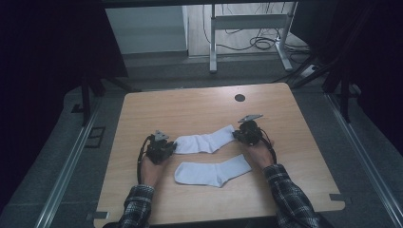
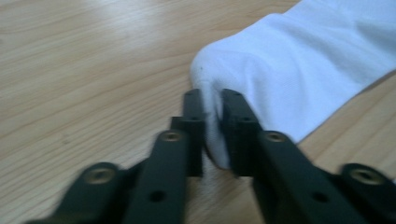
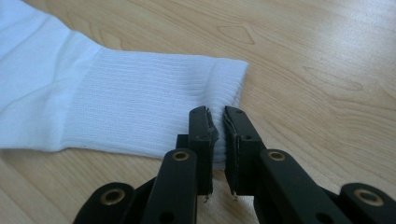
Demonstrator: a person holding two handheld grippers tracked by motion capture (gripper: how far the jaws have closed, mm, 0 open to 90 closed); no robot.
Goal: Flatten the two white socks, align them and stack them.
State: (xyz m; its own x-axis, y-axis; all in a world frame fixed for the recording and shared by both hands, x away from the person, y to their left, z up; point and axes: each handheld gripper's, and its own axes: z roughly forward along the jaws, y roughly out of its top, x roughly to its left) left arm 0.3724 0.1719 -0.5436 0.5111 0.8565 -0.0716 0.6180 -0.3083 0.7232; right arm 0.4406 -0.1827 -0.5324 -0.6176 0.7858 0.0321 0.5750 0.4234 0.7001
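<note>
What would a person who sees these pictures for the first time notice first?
Two white socks on the wooden table. The far sock is pinched at both ends: the left tool grips its toe, and the right tool grips its ribbed cuff. The near sock lies flat and free between the person's forearms.

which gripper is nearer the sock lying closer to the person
Left. The left gripper pinches the far sock by its toe, just above the near sock and its toe end. The right gripper grips the far sock's cuff, farther off.
</note>
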